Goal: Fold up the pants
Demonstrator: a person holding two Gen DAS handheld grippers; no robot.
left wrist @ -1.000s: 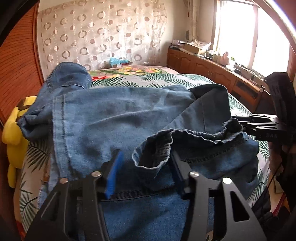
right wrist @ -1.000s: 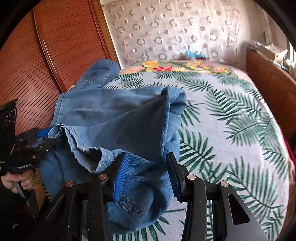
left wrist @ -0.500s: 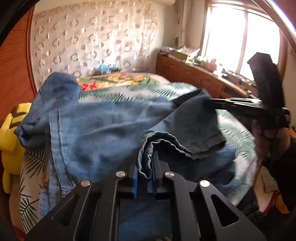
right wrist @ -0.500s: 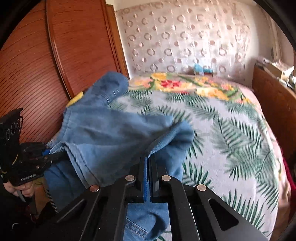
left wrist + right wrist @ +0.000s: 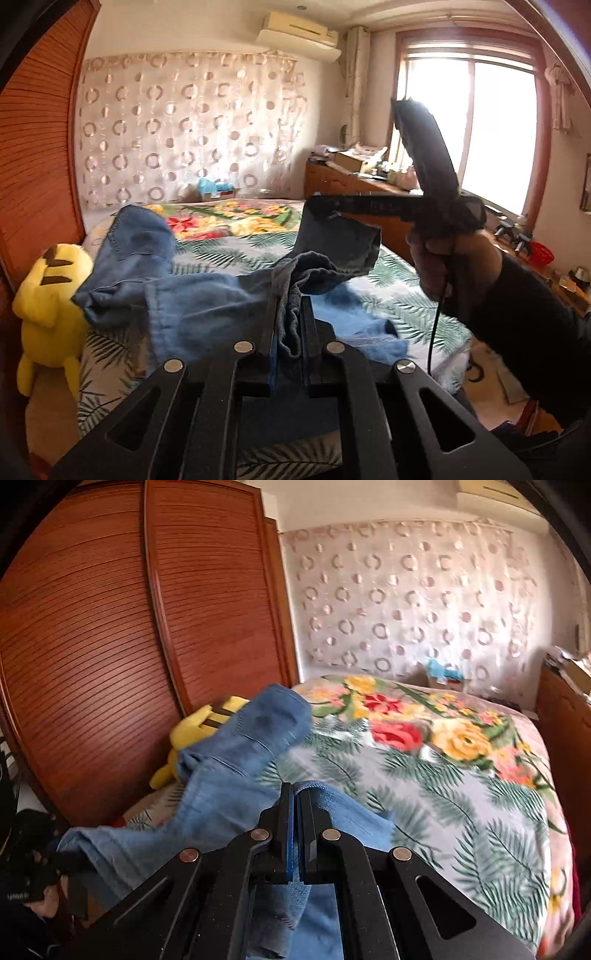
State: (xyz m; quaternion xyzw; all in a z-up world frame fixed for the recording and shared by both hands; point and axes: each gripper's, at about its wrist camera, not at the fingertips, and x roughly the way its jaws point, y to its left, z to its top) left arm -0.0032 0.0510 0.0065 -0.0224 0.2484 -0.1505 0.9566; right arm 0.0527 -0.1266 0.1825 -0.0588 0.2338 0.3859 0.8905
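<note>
Blue denim pants [image 5: 207, 295] hang lifted above the bed, one leg still trailing toward the headboard. My left gripper [image 5: 290, 306] is shut on a bunched edge of the pants. In the left wrist view the right gripper [image 5: 317, 206] shows at upper right, pinching another corner of the denim, held by a hand [image 5: 439, 258] in a dark sleeve. In the right wrist view my right gripper [image 5: 295, 794] is shut on a thin fold of the pants [image 5: 236, 775]. The left gripper [image 5: 62, 856] shows at the lower left edge, gripping the far end of the same cloth.
The bed [image 5: 461, 775] has a cover with palm leaves and flowers. A yellow plush toy [image 5: 51, 299] sits by the wooden wardrobe doors [image 5: 110, 646]. A wooden sideboard [image 5: 351, 184] with clutter stands under the window. A patterned curtain hangs behind the bed.
Both grippers went from open around the denim to shut on it. They have since risen, lifting the near end of the pants off the bed.
</note>
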